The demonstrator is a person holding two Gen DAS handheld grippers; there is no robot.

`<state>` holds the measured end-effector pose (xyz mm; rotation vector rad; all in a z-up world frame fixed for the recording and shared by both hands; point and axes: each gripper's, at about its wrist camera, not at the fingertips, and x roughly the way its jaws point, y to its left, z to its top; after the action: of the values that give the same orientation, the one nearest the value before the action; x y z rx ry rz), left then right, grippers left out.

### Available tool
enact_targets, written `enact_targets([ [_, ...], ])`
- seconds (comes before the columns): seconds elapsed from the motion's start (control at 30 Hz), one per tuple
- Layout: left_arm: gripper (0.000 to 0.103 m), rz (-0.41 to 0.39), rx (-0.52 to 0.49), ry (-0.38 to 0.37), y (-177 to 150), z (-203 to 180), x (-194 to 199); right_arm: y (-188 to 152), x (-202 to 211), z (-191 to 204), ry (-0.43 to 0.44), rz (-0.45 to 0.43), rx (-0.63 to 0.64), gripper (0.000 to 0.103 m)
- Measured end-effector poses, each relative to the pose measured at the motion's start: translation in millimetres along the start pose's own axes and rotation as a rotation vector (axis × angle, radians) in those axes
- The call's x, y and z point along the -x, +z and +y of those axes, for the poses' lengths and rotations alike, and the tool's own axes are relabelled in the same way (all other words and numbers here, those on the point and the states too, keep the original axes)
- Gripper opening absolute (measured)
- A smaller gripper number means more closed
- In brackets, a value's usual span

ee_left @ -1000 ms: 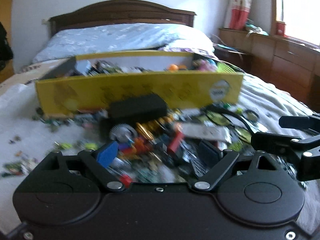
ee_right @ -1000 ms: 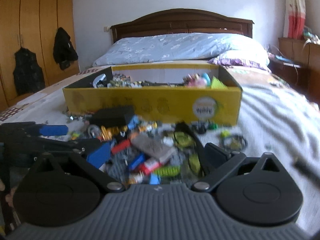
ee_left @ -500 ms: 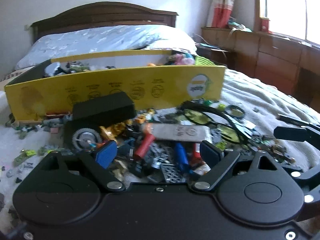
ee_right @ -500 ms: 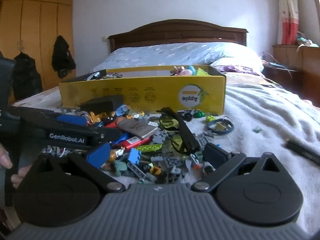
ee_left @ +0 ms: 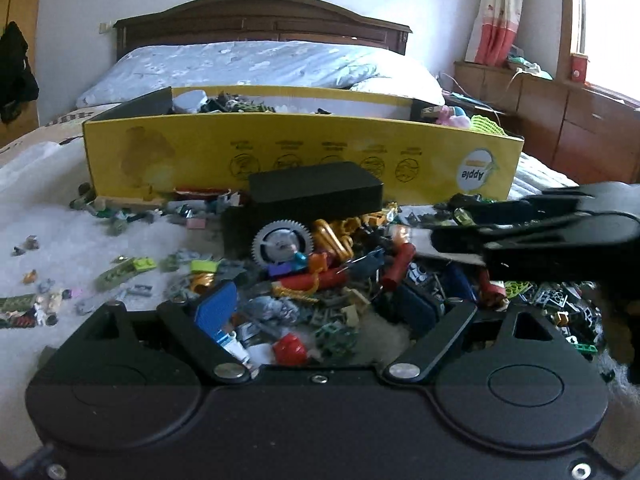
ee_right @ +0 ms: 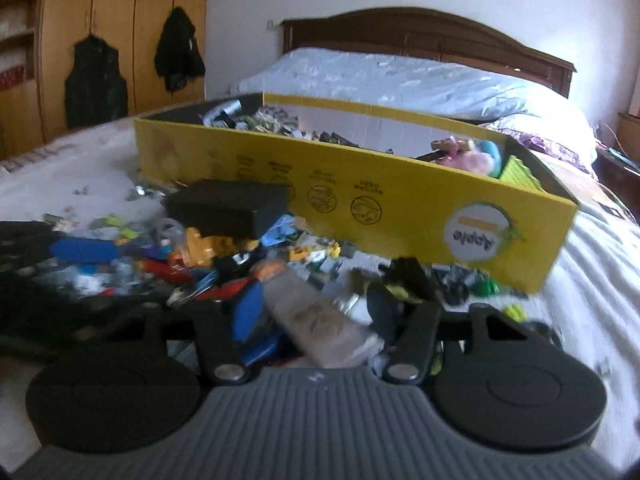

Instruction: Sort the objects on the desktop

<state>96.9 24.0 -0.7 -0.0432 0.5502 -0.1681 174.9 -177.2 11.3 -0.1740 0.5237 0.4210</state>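
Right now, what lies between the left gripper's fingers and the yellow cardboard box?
In the left wrist view, a heap of small toy parts, a grey gear wheel and a black rectangular box lie between the left gripper and the yellow cardboard box.

The right gripper (ee_right: 316, 312) hangs low over a heap of small toy pieces (ee_right: 224, 268) on the bed (ee_right: 600, 280), its jaws spread wide on either side of a pale tube (ee_right: 320, 320) that lies slantwise between them; whether either finger touches it cannot be told. Just behind the heap stands a long yellow cardboard box (ee_right: 360, 188), open on top and partly filled with more small items. A black rectangular box (ee_right: 228, 208) rests on the heap near the yellow wall. At far left the left gripper (ee_right: 76, 250) reaches in, one blue finger pad showing. A pillow (ee_right: 400, 80) and wooden headboard (ee_right: 440, 36) lie beyond.
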Motion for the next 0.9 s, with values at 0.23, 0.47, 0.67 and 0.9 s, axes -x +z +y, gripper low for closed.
enact_targets([
  [0.23, 0.087, -0.022, 0.030, -0.044, -3.6, 7.8, 8.3, -7.9, -4.6, -1.7, 0.232, 0.074, 0.009, 0.040],
  [0.47, 0.087, -0.044, 0.026, -0.102, -8.4, 7.1, 23.8, -24.5, 27.2, 12.2, 0.375, 0.063, 0.080, 0.036],
  [0.67, 0.087, -0.060, 0.002, -0.137, -10.6, 2.5, 39.6, -33.8, 46.5, 28.0, 0.432, 0.046, 0.107, 0.037],
  [0.9, 0.089, -0.053, -0.043, -0.228, -15.3, -4.4, 51.8, -45.7, 74.8, 30.5, 0.405, -0.003, 0.109, 0.063],
])
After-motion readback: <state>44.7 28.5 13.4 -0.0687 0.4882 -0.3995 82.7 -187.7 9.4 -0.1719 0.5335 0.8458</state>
